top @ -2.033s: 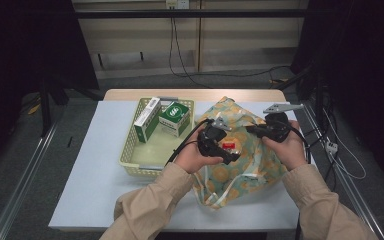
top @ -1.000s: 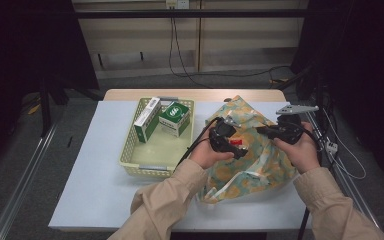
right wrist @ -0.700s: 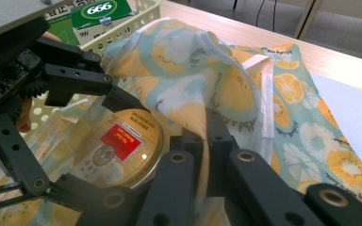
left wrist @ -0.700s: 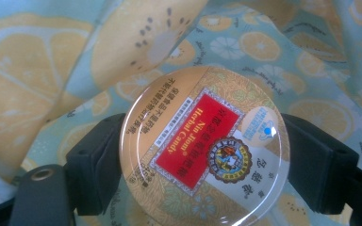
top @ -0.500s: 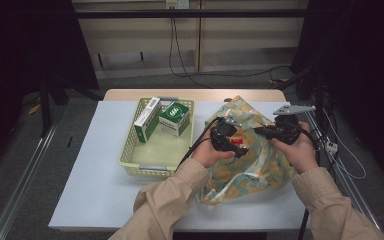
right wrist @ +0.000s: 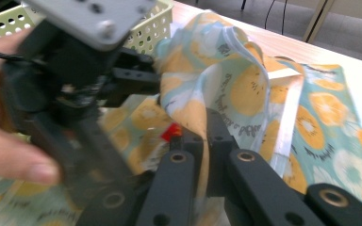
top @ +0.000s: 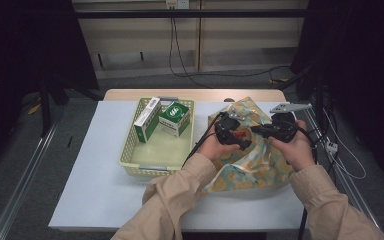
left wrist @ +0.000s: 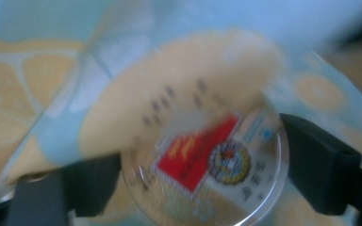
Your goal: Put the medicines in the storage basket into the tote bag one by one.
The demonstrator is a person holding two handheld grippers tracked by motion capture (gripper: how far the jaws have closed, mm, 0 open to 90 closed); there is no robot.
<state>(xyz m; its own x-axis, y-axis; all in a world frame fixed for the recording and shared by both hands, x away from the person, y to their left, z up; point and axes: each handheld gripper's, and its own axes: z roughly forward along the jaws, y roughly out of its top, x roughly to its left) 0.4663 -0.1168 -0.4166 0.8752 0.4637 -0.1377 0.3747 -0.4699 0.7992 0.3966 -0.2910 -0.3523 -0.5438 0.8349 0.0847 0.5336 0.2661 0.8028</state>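
My left gripper [top: 232, 131] clamps round clear-lidded tin [left wrist: 206, 181] with red label, inside mouth of orange-print bag [top: 260, 165]. My right gripper [right wrist: 201, 136] pinched shut on bag rim. Bag fabric drapes over tin. Yellow basket [top: 135, 148] beside bag holds two green boxes [top: 175, 118].

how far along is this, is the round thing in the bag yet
Partly. The left gripper holds a round clear-lidded container with a red label at the mouth of the orange-print fabric bag, which the right gripper pinches open. Two green boxes remain in the pale yellow basket.
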